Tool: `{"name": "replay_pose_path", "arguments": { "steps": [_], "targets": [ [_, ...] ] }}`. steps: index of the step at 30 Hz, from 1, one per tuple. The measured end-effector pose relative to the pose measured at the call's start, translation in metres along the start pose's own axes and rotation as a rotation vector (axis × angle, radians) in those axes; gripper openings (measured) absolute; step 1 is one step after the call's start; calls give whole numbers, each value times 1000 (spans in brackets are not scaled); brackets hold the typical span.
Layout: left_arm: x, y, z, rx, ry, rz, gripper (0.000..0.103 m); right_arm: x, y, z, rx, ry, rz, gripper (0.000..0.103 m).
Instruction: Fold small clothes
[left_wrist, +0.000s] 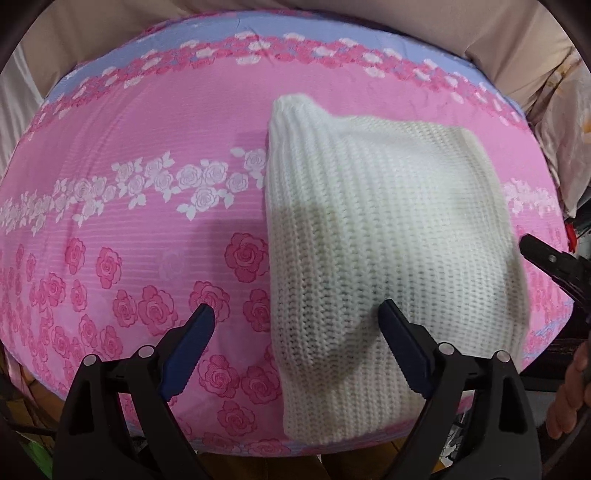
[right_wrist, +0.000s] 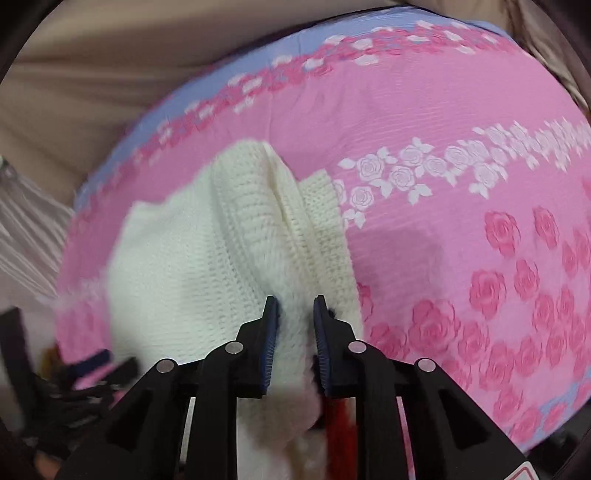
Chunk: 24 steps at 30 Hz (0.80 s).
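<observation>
A white knit garment lies folded on the pink rose-print sheet. In the left wrist view my left gripper stands open wide over the garment's near left edge. One finger is above the sheet and the other above the knit, and neither pad presses on anything. My right gripper shows at the garment's right edge. In the right wrist view the right gripper has its jaws narrow, with a raised ridge of the white garment pinched between the pads. The left gripper's blue finger is a blur at lower left.
The sheet covers a mattress whose lilac border runs along the far edge. Beige bedding lies beyond it, and a floral pillow sits at the right. A hand shows at the lower right. The near edge of the bed drops away under the grippers.
</observation>
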<state>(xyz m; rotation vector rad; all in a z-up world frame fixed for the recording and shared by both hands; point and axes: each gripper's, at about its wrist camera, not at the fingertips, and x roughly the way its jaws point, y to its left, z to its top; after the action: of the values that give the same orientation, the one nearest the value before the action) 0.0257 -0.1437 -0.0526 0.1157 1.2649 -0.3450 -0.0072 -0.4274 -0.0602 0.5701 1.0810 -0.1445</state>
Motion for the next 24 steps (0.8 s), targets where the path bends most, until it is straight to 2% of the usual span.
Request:
{"name": "replay_pose_path", "arguments": {
  "steps": [1, 2, 4, 7, 8, 9, 10, 14, 16, 18, 19, 21, 24],
  "targets": [
    [-6, -1, -2, 8, -10, -8, 88, -14, 4, -4, -24, -18, -1, 26],
    [-9, -3, -4, 15, -11, -12, 88, -25, 7, -9, -52, -15, -9, 37],
    [-10, -6, -9, 28, 13, -7, 88, -33, 9, -26, -93, 11, -24, 50],
    [-1, -5, -19, 22, 74, -14, 88, -20, 8, -61, -132, 106, -31, 50],
    [5, -4, -22, 13, 101, -6, 86, -11, 7, -71, -129, 130, -28, 45],
    [11, -2, -24, 3, 134, 16, 84, -7, 6, -78, -127, 146, -26, 34],
    [16, 1, -26, -2, 162, 34, 79, -3, 6, -81, -123, 151, -29, 8],
    [23, 5, -33, 3, 196, 64, 79, -44, -2, -80, -69, 23, -38, 9],
    [32, 4, -36, 8, 213, 66, 79, -36, -20, -84, -37, 59, -56, 9],
    [34, 4, -38, 3, 222, 64, 79, 2, -37, -97, -37, 157, -98, 12],
    [28, 4, -37, 8, 207, 63, 79, 7, -40, -100, -31, 159, -74, 19],
    [16, 3, -34, 15, 161, 46, 78, -4, -33, -95, -38, 142, -82, 20],
    [-10, 4, -27, 1, 67, -14, 79, -37, -17, -79, -65, 56, -77, 39]
  ]
}}
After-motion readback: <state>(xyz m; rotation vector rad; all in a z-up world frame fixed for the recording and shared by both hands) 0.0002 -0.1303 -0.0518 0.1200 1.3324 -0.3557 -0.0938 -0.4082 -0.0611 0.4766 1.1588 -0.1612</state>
